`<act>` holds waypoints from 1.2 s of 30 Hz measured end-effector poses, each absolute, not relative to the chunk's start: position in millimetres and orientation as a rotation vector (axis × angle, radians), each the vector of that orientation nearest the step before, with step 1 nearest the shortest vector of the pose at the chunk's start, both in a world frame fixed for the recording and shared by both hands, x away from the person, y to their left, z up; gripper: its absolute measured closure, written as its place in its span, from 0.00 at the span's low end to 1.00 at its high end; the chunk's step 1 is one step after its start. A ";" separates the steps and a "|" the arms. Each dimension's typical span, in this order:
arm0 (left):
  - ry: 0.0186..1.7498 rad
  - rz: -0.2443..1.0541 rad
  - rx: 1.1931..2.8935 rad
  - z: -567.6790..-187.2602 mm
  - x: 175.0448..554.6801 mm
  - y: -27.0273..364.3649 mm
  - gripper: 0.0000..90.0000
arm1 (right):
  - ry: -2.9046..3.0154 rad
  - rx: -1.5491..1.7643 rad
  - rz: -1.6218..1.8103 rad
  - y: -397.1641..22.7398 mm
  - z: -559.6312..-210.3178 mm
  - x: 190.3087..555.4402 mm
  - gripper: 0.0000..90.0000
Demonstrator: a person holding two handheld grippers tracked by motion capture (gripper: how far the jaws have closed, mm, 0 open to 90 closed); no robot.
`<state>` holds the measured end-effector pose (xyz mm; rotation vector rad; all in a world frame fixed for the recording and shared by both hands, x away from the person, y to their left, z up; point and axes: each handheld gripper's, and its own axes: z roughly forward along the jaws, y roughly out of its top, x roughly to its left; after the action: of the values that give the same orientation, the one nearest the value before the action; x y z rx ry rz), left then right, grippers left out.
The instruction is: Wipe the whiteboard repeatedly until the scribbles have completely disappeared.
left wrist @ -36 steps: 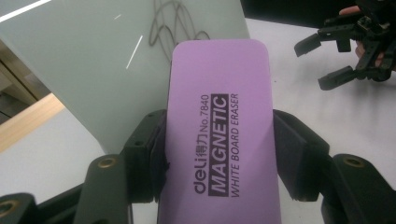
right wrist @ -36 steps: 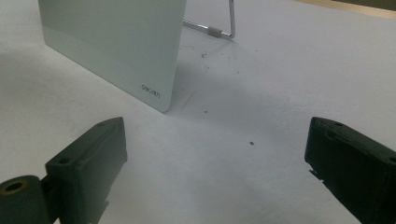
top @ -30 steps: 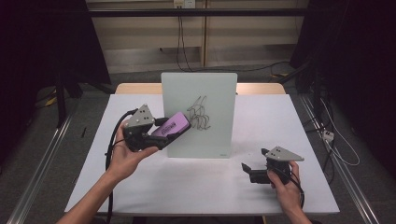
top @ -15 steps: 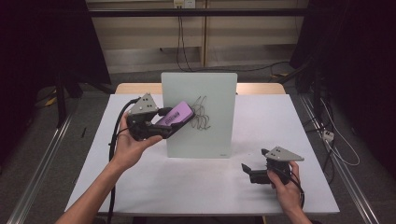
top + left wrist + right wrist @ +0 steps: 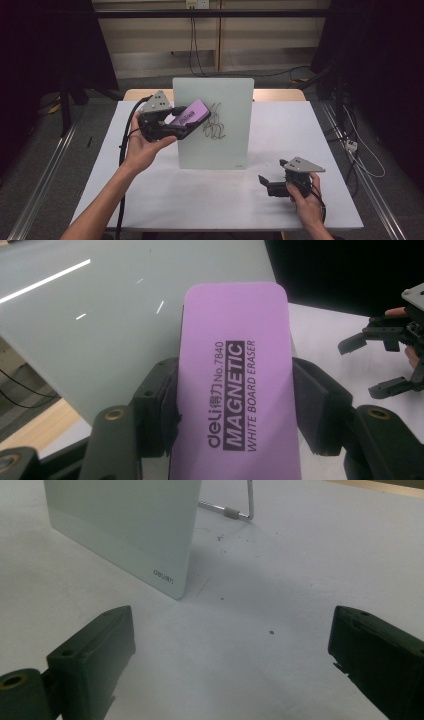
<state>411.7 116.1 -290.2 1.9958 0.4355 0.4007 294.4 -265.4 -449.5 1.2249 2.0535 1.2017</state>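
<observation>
Two grippers: one works, one waits.
Left gripper [image 5: 176, 126]: its fingers are clenched on the flat purple magnetic whiteboard eraser [image 5: 190, 114], squeezing both long sides so it cannot slip.
Eraser spot: held up in the air, at about 9 o'clock from the black scribble [image 5: 215, 124], close to the board face, probably to rub the scribble off.
Board: the pale glass whiteboard [image 5: 212, 145] stands upright mid-bench on a thin metal leg [image 5: 240, 507], so its face can be wiped.
Right gripper [image 5: 269, 185]: fingers spread wide, grasping nothing, resting low at 5 o'clock from the board on the white bench [image 5: 200, 195], out of the way.
</observation>
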 end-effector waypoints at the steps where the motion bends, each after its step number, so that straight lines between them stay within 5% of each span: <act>1: 0.429 0.410 2.000 -288.4 412.2 114.8 0.45 | 2.054 1.225 1.202 -265.3 -449.6 294.4 0.05; 36: 0.338 0.519 2.040 -265.0 436.1 82.5 0.45 | 2.074 1.229 1.220 -264.0 -451.1 295.8 0.05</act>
<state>436.1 82.5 -265.0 2.0398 0.3384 0.5190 295.8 -264.0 -451.1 1.2291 2.0740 1.2201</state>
